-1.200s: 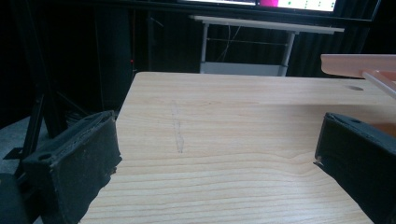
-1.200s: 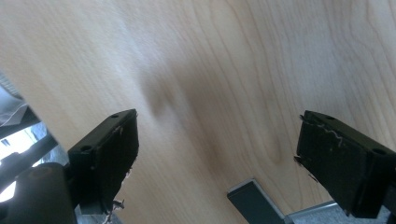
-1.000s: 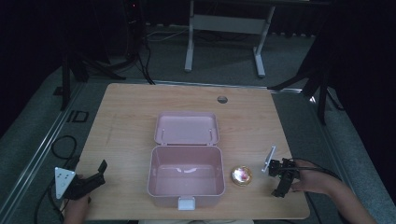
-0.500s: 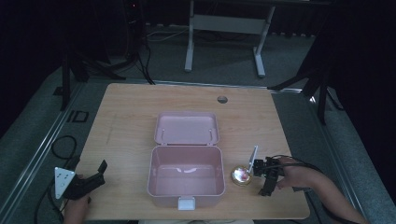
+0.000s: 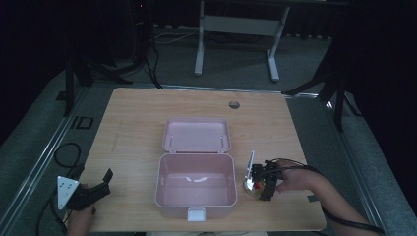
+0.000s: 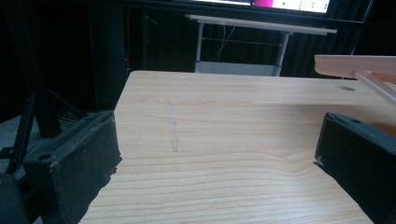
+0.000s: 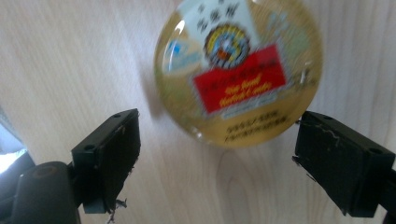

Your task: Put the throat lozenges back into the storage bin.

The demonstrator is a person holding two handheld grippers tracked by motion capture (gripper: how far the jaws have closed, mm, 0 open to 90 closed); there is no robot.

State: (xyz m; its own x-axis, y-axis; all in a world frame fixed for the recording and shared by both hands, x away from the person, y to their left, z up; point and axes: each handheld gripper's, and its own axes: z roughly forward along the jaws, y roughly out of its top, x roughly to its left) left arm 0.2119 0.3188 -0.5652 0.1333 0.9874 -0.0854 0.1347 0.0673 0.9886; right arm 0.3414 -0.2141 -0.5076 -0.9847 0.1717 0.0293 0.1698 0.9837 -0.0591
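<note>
A small round container (image 7: 238, 70) with a gold foil lid and a red label lies on the wooden table, just right of the open pink box (image 5: 169, 196). My right gripper (image 7: 226, 158) points down over it, open, one jaw on each side of its near edge and not touching it. From above, the right gripper (image 5: 257, 183) covers most of the container (image 5: 250, 190). My left gripper (image 5: 93, 174) rests at the table's front left corner, open and empty. Its own view has the left gripper (image 6: 217, 163) over bare wood.
The box's lid (image 5: 196, 135) lies folded back flat behind it, and a white latch (image 5: 195, 214) sticks out at its front. The box interior holds nothing. A cable hole (image 5: 234, 104) sits at the table's far side. The box's edge (image 6: 355, 64) shows at upper right.
My right gripper has moved left toward the box and tipped down over the round container. The left gripper has stayed put.
</note>
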